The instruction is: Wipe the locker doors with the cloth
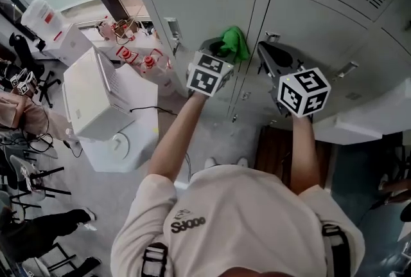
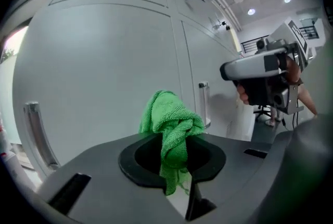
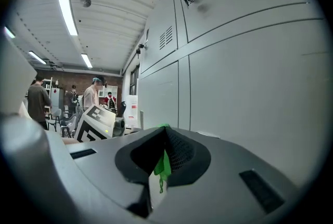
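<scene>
My forearms reach out past my pale cotton T-shirt, one pair of tongs in each hand. My left tongs sit at about twelve o'clock from my chest and my right tongs at one o'clock, just beside each other but apart.

The left pair is clenched on the crumpled bright-green microfibre cloth. The bunch stands up out of the tips towards twelve o'clock, and a tail hangs down through the gap at six. The right pair is pressed together on nothing I can name; only a thin green sliver shows in the seam, and I cannot tell what it is.

Beyond the tips stand the pale-grey metal locker doors, all closed. A slim silver bar handle is at two o'clock of the cloth. The cloth is close up against a door face, but I cannot tell whether it touches. My right tongs point at the next door along.
</scene>
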`<action>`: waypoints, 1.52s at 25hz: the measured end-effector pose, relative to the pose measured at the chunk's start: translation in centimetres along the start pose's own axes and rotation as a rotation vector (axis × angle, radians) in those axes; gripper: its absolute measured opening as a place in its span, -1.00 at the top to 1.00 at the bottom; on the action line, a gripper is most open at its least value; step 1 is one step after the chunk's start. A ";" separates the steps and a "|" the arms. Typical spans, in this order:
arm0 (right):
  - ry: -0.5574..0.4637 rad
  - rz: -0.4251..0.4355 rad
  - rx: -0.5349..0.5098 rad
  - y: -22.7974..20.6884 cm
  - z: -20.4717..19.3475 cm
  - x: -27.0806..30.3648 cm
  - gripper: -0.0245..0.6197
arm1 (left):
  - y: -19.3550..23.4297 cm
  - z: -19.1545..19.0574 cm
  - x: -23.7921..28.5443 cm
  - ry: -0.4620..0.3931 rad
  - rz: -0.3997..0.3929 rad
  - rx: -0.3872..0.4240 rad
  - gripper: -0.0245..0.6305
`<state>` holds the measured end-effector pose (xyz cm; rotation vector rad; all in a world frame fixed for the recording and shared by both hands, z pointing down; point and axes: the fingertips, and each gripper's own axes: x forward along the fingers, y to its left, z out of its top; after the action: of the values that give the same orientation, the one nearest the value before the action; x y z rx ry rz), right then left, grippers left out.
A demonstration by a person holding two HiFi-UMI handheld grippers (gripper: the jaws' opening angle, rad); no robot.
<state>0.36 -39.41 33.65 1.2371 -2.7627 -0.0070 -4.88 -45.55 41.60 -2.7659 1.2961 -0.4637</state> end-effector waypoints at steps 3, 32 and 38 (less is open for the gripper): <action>0.010 -0.011 -0.005 -0.3 -0.4 -0.5 0.90 | -1.5 -1.1 1.2 0.019 -0.030 -0.007 0.67; 0.022 0.025 -0.007 1.7 -0.6 0.4 0.90 | 19.1 -8.6 -11.3 0.008 0.454 -0.221 0.67; 0.030 0.045 -0.004 2.4 -1.1 0.5 0.90 | 20.2 -10.8 -10.9 0.049 0.475 -0.165 0.67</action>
<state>-1.62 -38.13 34.95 1.1639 -2.7627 0.0099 -29.58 -49.51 45.79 -2.4429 2.0061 -0.4032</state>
